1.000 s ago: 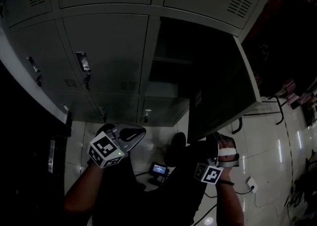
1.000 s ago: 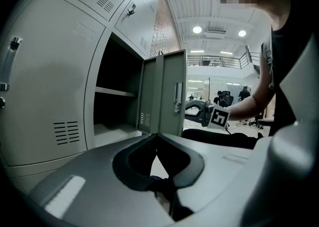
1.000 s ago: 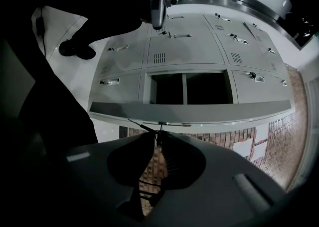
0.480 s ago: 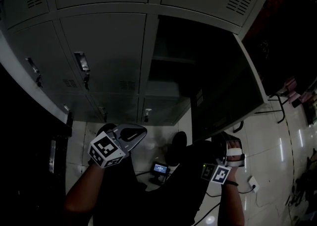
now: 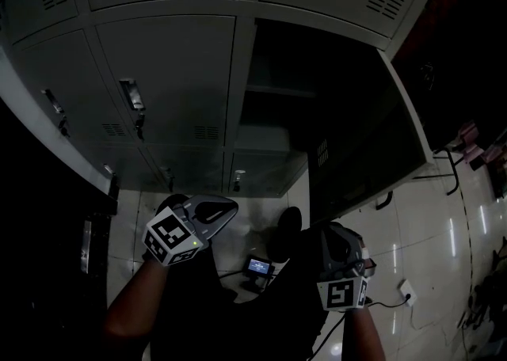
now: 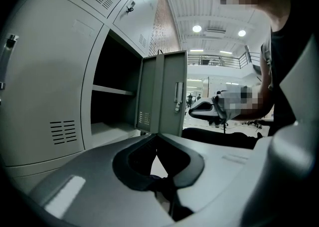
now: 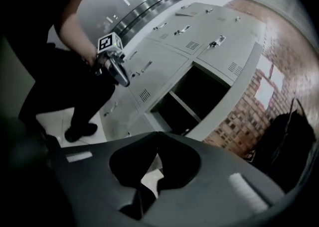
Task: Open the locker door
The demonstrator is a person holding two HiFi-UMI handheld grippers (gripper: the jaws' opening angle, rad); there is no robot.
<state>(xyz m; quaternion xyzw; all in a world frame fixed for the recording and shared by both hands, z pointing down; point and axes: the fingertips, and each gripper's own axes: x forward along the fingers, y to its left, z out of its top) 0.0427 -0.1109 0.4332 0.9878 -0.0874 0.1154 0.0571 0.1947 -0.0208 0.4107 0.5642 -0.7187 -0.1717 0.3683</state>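
The grey locker door point(image 5: 372, 142) stands swung out to the right, baring a dark compartment point(image 5: 289, 114) with a shelf point(image 5: 277, 92). In the left gripper view the door point(image 6: 163, 94) shows edge-on with its handle point(image 6: 178, 96). My right gripper point(image 5: 339, 239) is shut and empty, low and apart from the door's lower edge; its jaw tips point(image 7: 158, 134) meet. My left gripper point(image 5: 228, 209) hangs shut and empty below the shut lockers, and its tips point(image 6: 158, 135) touch too. The right gripper view shows the open compartment point(image 7: 192, 94) from farther off.
Shut locker doors with handles point(image 5: 133, 102) fill the left and top. On the tiled floor lie a small device with a lit screen point(image 5: 255, 268), cables and a socket point(image 5: 404, 294). A chair base point(image 5: 444, 169) stands at the right. A brick wall point(image 7: 239, 116) adjoins the lockers.
My right gripper has drawn back and down from the door's edge, turned its marker cube upward and shut its jaws. The door stands slightly wider. The left gripper has barely moved.
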